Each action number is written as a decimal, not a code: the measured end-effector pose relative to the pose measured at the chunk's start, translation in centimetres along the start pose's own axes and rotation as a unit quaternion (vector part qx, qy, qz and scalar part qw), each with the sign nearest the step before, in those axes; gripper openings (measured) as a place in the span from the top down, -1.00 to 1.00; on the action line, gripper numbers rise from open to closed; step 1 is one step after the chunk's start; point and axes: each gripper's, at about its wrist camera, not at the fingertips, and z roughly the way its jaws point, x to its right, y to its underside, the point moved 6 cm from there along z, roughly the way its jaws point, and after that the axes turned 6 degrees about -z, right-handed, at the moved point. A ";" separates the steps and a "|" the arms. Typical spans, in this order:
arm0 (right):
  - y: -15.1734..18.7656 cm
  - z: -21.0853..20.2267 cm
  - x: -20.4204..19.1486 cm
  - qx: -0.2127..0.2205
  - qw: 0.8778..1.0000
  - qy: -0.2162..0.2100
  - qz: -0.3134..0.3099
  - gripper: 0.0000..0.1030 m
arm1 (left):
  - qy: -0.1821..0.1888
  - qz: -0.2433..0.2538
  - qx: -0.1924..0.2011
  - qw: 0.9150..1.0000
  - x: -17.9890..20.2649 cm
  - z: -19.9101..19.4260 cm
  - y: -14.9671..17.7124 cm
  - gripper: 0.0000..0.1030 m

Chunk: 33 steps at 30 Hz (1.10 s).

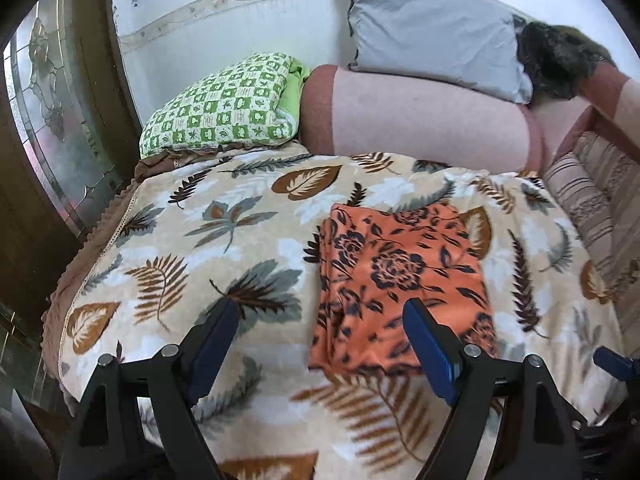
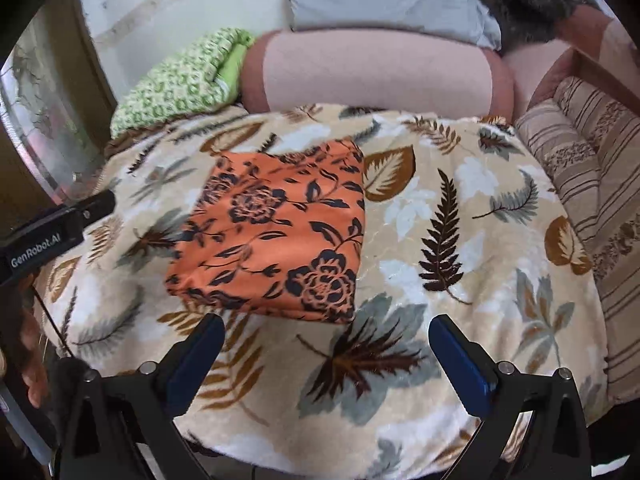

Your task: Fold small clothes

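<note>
Garment: an orange floral cloth (image 1: 400, 280) (image 2: 276, 236), folded to a rough rectangle, lies flat on the leaf-print blanket (image 1: 224, 240) (image 2: 460, 240), about mid-way across it and well in from every blanket edge.
Garment edges: in the right wrist view the near edge is straight with a thick layered fold at the near left corner; the right edge runs clean toward the far corner. In the left wrist view the left edge shows stacked folds.
Left gripper (image 1: 320, 340): fingers spread wide, holding nothing; its right finger overlaps the cloth's near part in the view, though contact cannot be told; its left finger is over bare blanket.
Right gripper (image 2: 326, 354): fingers spread wide, holding nothing, just short of the cloth's near edge, over bare blanket.
Open room: bare blanket left of the cloth up to the brown fringed edge (image 1: 100, 236), and a wider bare stretch right of it up to the striped cushion (image 1: 588, 200) (image 2: 580, 168).
Far edge: the pink bolster (image 1: 420, 116) (image 2: 372, 76) closes the blanket's far side, with the green checked pillow (image 1: 220, 104) (image 2: 176, 84) at the far left corner and a grey pillow (image 1: 432, 32) behind.
Left side: past the fringed edge, a glazed door (image 1: 48, 112).
</note>
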 end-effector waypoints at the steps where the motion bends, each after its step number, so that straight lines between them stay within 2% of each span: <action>1: 0.1 -0.5 -0.2 0.005 1.000 0.003 -0.006 -1.00 | 0.001 0.000 0.000 1.000 -0.1 -0.6 0.3 -0.64; 5: 0.2 -2.2 -1.6 0.024 0.999 0.004 -0.023 -1.00 | 0.009 0.000 0.012 1.000 -0.5 -3.1 1.2 -0.64; 10: 0.4 -2.3 -2.7 0.025 0.999 0.008 -0.032 -1.00 | 0.015 -0.003 0.023 1.000 -0.9 -4.6 1.5 -0.65; 14: 0.6 -2.3 -3.2 0.026 0.999 0.005 -0.034 -1.00 | 0.010 0.002 0.024 1.000 -1.1 -5.0 1.7 -0.72; 16: 0.6 -2.2 -3.4 0.024 0.999 0.003 -0.031 -1.00 | 0.022 -0.002 0.021 1.000 -1.1 -5.1 2.0 -0.79; 21: 0.9 -2.1 -3.4 0.025 0.999 0.004 -0.029 -1.00 | 0.025 -0.001 0.037 0.999 -1.3 -5.7 2.3 -0.79; 33: 0.5 -1.3 -3.3 0.021 0.999 -0.001 -0.035 -1.00 | 0.026 -0.005 0.025 0.999 -1.3 -4.2 2.0 -0.79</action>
